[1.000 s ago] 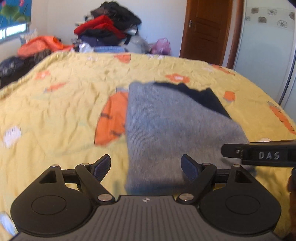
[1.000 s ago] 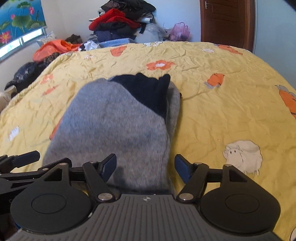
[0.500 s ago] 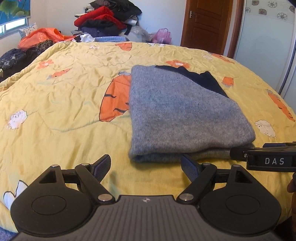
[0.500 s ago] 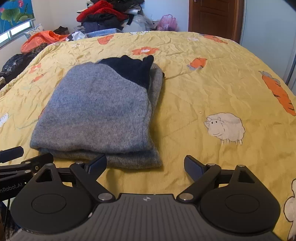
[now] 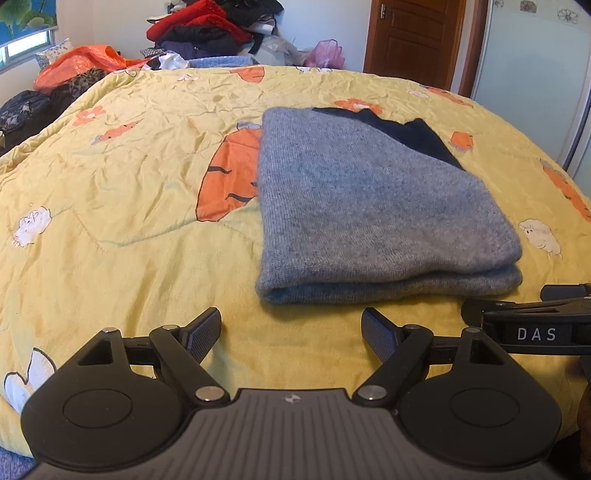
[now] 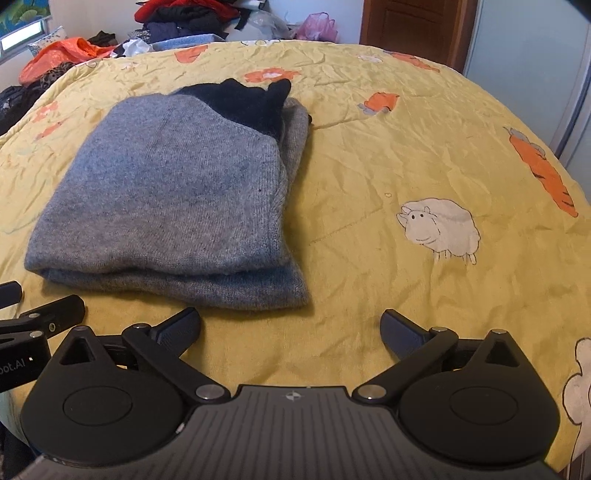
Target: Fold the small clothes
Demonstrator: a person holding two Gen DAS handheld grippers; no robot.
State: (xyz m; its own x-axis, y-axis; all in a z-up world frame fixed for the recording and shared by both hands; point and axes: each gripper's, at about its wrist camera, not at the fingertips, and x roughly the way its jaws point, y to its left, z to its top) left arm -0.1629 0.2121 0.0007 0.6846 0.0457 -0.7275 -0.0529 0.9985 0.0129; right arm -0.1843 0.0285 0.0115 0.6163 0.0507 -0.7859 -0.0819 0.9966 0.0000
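A yellow quilt (image 5: pixel 140 192) printed with carrots, white sheep and orange flowers covers the bed, its cloth finely creased all over. Closest to both cameras, the left gripper (image 5: pixel 291 332) and the right gripper (image 6: pixel 291 326) hang just above the quilt's near edge, side by side; each has its fingers spread wide with nothing between them. In the left wrist view the right gripper's arm, lettered "DAS", juts in from the right edge.

Just beyond the fingertips lies the folded grey sweater (image 5: pixel 373 206), flat on the quilt in a tidy rectangle with its doubled fold edge facing the grippers. Neither tool touches it. It sits ahead and right of the left gripper, ahead and left of the right one. A dark navy part (image 6: pixel 251 101) shows at its far end.

Past the bed's far edge stands a heap of clothes (image 5: pixel 210 29), red and dark, with an orange bag (image 5: pixel 79 64) to its left and a pink bag (image 5: pixel 325 53) to its right. A brown wooden door (image 5: pixel 413 37) stands behind on the right.
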